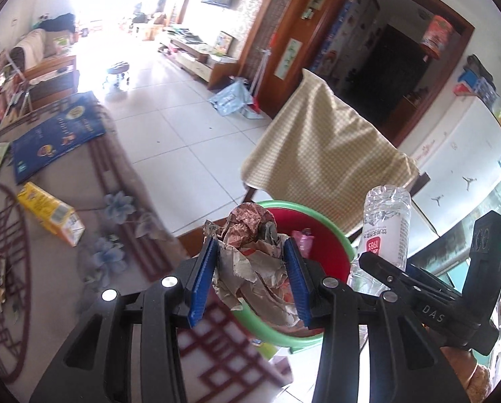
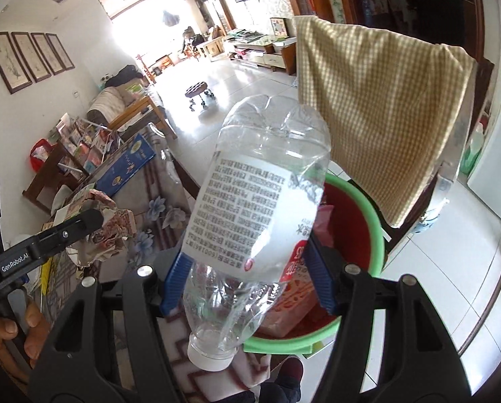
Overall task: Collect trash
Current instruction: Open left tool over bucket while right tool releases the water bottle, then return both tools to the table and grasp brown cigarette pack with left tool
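While both hands carry trash toward the bin, the scene reads from left to right like this:

Table [image 1: 65,262]: at nine o'clock in the left wrist view, covered in a soft patterned cloth with blue flowers; a yellow carton [image 1: 50,213] lies on its side there, apart from both grippers.

Left gripper [image 1: 250,272]: blue ribbed pads pinching a wad of crumpled paper [image 1: 250,252], creased, brownish and irregular, bulging above and below the pads.

Bin [image 1: 337,231]: a round red bucket with a green plastic rim, on the floor just off the table edge, showing directly behind the paper, at twelve o'clock from the left gripper.

Key relation: judging by the overlap, the paper hangs about over the near rim of the bin, so a drop needs little further reach; the left hand looks the nearer of the two.

Right gripper [image 2: 250,275]: pads clamped on a clear plastic bottle [image 2: 257,201] around its lower label.

Bottle: thin, smooth, slightly dented, seemingly empty; white cap at six o'clock, base at twelve, long axis tilted toward one o'clock.

Bottle to bin: the bin opening lies at three o'clock of the bottle, partly behind it.

Chair [image 2: 378,107]: draped in a checked yellow cloth, beyond the bin.
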A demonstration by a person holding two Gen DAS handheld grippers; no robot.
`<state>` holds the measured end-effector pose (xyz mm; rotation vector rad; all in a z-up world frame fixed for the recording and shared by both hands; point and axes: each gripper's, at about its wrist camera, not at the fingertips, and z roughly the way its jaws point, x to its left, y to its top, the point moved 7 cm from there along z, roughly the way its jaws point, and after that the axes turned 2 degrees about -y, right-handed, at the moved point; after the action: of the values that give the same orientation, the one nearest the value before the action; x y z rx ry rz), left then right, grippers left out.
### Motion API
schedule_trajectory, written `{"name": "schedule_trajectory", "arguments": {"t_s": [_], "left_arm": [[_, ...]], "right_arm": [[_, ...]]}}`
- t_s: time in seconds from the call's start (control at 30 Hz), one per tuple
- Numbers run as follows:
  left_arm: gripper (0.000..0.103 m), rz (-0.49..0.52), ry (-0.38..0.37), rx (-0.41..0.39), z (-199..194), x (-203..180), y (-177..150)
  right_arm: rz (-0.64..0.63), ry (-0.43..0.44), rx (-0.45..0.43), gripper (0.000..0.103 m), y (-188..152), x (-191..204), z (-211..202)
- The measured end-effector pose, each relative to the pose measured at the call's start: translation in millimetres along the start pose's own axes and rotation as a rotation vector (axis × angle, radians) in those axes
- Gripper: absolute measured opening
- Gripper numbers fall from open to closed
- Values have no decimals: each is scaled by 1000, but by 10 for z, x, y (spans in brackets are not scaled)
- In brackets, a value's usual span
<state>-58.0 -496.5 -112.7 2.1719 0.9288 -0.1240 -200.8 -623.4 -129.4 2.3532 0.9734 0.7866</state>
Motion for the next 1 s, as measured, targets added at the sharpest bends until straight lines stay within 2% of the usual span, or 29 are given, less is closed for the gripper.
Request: {"name": "schedule_trajectory", "arguments": {"t_s": [0.23,0.33,0.4,0.5,0.73,1.0], "left_arm": [[43,90,-52,46,414,-459,137],[55,129,-51,64,633,-569,171],[56,131,-52,77,708,-579,177],[64,128,-47,84,739,-549,164],[70,112,2,60,563,-267,180],[70,-39,110,47,372,518,121]], "right_arm": [[85,-45,-17,61,10,-396,-74],[101,-55,-20,61,18,-472,-88],[102,-58,-24,61,41,-491,-85],[97,-60,-23,61,38,-468,-72],[75,-19,29,61,88,-271,196],[35,-15,89,62,84,-64,482]]}}
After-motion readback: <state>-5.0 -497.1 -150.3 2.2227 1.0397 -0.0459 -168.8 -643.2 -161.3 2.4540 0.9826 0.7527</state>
